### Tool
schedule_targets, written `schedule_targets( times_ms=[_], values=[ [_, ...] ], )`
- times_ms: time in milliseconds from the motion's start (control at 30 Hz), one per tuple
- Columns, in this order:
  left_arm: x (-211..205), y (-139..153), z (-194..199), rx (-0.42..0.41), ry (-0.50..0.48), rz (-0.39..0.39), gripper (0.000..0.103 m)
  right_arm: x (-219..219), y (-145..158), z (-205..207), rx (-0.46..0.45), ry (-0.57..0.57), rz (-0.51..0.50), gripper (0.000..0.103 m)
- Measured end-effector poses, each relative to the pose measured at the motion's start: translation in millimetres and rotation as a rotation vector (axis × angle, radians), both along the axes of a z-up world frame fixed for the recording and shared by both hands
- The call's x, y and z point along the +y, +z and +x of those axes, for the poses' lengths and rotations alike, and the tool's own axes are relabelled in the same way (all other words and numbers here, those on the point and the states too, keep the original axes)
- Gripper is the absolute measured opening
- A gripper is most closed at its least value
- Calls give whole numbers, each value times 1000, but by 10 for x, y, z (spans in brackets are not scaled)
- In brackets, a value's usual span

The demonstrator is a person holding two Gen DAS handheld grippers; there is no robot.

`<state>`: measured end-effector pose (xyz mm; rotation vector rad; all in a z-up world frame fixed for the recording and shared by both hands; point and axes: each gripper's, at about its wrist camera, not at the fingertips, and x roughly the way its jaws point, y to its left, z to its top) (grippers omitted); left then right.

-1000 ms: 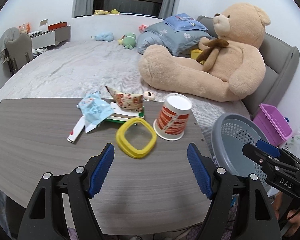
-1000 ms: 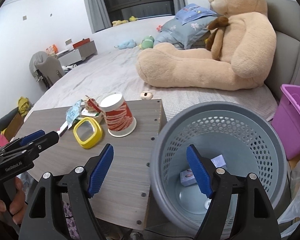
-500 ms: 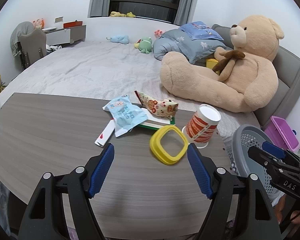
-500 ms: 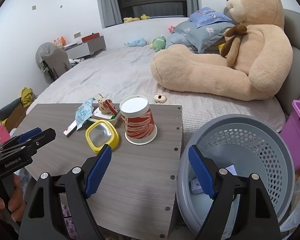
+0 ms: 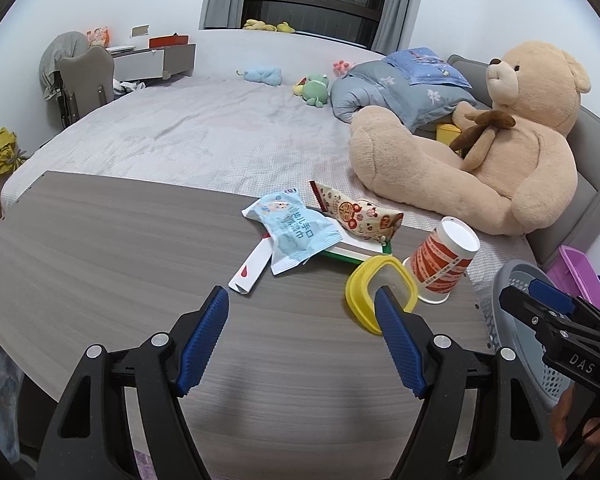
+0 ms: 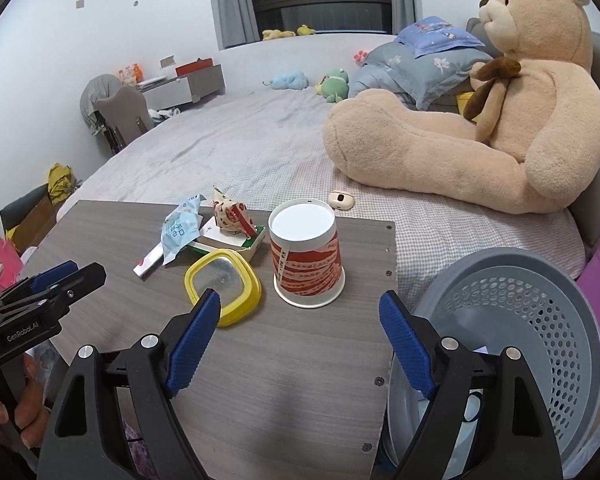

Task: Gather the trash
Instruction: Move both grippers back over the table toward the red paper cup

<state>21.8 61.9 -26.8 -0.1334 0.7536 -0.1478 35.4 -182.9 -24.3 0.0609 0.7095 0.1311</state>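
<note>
Left gripper (image 5: 302, 330), marked "GenRobot.AI", stands wide open and empty above the table (image 5: 100, 248); the blue wipes packet (image 5: 290, 234) lies just ahead. Right gripper (image 6: 300, 330), marked "DAS", has just been widening, empty; the upturned red-and-white paper cup (image 6: 306, 256) stands directly ahead, the grey perforated bin (image 6: 540, 320) to its right.

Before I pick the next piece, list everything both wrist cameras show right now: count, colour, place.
Upturned paper cup: 1, red and white, table's right end.
Square plastic lid: 1, yellow rim, left of the cup.
Wet-wipe sachet: 1, light blue, left end of the pile.
Patterned snack wrapper: 1, cream and red, atop a flat green-and-white box.
Slim white packet: 1, red drop mark, under the sachet.
Perforated plastic bin: 1, grey, beside the table.
Wooden table: 1, grey.
Giant teddy bear: 1, tan, on the bed.
Left gripper: open, empty.
Right gripper: open, empty.
</note>
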Motion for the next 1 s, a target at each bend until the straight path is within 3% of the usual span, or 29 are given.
schedule_targets(
  times_ms=[1000],
  values=[
    [31,-130,311,45,37,39,72,18,-137,386,19,8,25,83]
  ],
)
